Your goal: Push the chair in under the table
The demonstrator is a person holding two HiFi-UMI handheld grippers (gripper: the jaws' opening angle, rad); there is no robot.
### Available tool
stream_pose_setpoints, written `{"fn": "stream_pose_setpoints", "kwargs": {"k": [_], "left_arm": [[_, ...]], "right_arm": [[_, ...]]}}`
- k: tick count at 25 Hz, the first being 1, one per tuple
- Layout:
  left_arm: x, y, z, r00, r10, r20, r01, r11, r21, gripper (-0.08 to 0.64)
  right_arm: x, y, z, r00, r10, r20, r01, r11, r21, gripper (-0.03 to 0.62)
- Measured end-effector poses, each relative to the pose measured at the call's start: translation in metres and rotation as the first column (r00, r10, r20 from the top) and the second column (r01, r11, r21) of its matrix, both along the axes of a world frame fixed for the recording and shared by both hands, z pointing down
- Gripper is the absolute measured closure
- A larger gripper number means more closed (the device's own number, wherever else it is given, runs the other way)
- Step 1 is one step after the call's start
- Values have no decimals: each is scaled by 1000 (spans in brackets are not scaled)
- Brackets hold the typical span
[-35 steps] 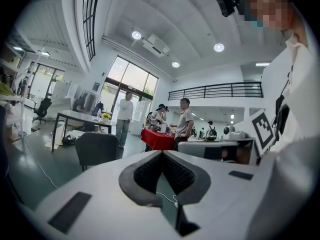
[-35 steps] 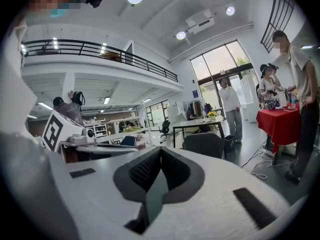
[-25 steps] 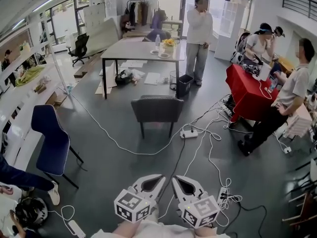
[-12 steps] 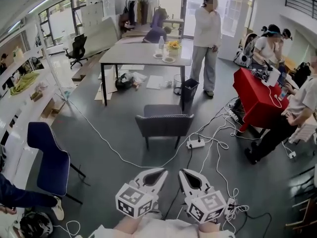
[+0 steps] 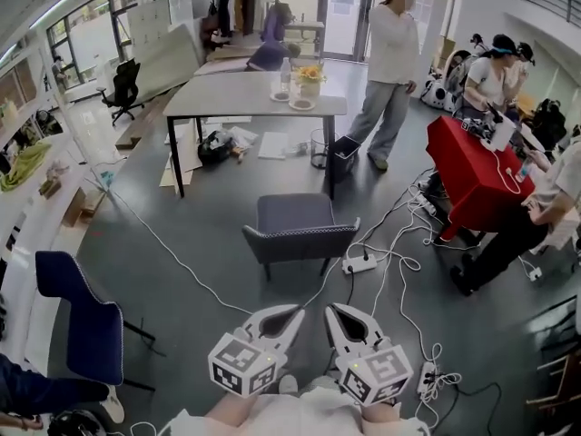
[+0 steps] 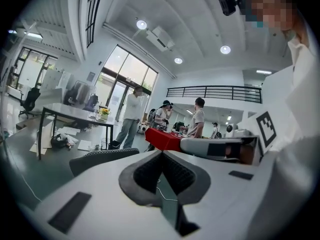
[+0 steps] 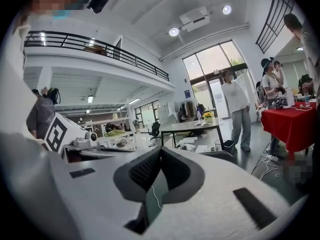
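**Approach step: chair not reached**

Head view: my left tongs (image 5: pixel 296 311) and right tongs (image 5: pixel 332 309) are shut and empty. The grey chair (image 5: pixel 295 230) stands well ahead, backrest toward me, with the surface (image 5: pixel 245 107) beyond.

Left gripper view: jaws together, chair ahead-left.

Right gripper view: likewise, chair ahead-right.

Next, I judge: reach the backrest, then push.

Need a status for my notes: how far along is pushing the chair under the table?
Done: nothing; the grey chair stands apart from the table. In hand: left gripper and right gripper, shut and empty, point toward its back without touching. Left: reach it and push it under.
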State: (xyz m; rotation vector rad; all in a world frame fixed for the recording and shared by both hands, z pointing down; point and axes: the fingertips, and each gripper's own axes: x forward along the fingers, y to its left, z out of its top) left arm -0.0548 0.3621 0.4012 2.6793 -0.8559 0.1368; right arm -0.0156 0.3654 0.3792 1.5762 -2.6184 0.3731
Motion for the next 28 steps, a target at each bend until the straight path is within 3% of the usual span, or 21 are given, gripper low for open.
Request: {"fn": "stream_pose_setpoints", "kwargs": {"k": [12, 28], "left_arm": [[-1, -83, 13, 999, -34, 2, 34, 999, -28, 546], [43, -234, 18, 997, -75, 25, 75, 997, -6, 546]], "right_arm": [[11, -84, 16, 1000, -4, -7, 4, 999, -46, 592], [49, -233, 19, 997, -76, -12, 76, 996, -43, 592]]}}
